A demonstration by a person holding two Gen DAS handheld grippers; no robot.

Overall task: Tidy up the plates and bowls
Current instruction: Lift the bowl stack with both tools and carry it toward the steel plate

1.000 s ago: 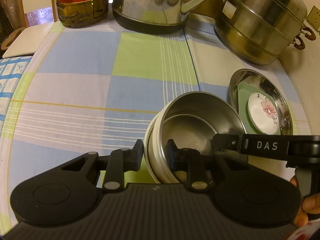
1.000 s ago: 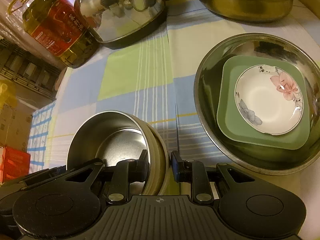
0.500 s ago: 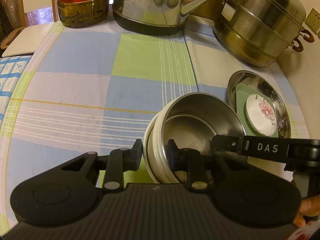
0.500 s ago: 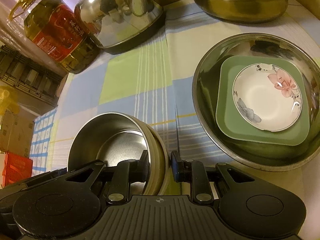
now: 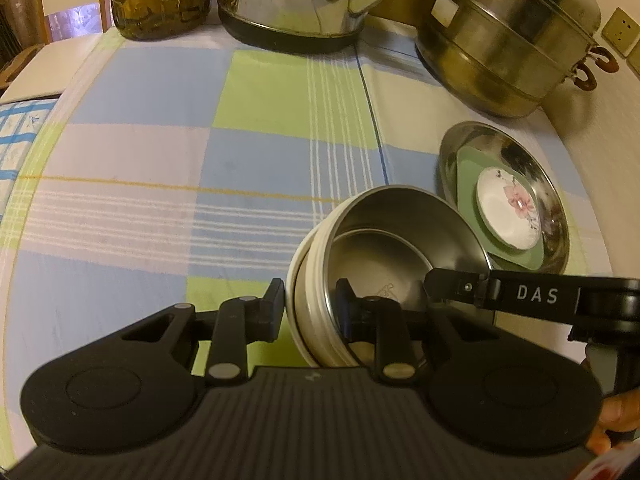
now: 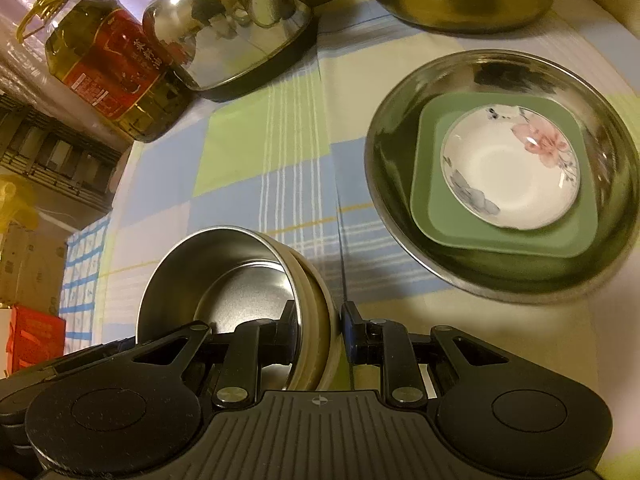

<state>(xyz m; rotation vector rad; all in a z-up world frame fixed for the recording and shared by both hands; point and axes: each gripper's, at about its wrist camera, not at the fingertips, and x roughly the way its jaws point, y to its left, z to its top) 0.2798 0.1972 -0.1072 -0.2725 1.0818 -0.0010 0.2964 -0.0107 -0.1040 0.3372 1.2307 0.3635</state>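
Observation:
A steel bowl (image 5: pixel 384 248) nests inside a cream bowl (image 5: pixel 298 280), and both grippers hold this pair by opposite rims. My left gripper (image 5: pixel 310 308) is shut on the left rim, one finger outside the cream wall and one inside the steel bowl. My right gripper (image 6: pixel 318 320) is shut on the right rim of the same bowls (image 6: pixel 224 276). To their right a wide steel basin (image 6: pixel 380 208) holds a green square plate (image 6: pixel 440 224) with a flowered white saucer (image 6: pixel 508 172) on top. The basin (image 5: pixel 452 148) also shows in the left wrist view.
A checked cloth (image 5: pixel 200 160) covers the table. Along the back stand an oil bottle (image 6: pixel 108 68), a shiny kettle (image 6: pixel 228 28) and a large steel steamer pot (image 5: pixel 504 40). The table's edge runs down the left, with a pale board (image 5: pixel 40 72) beyond it.

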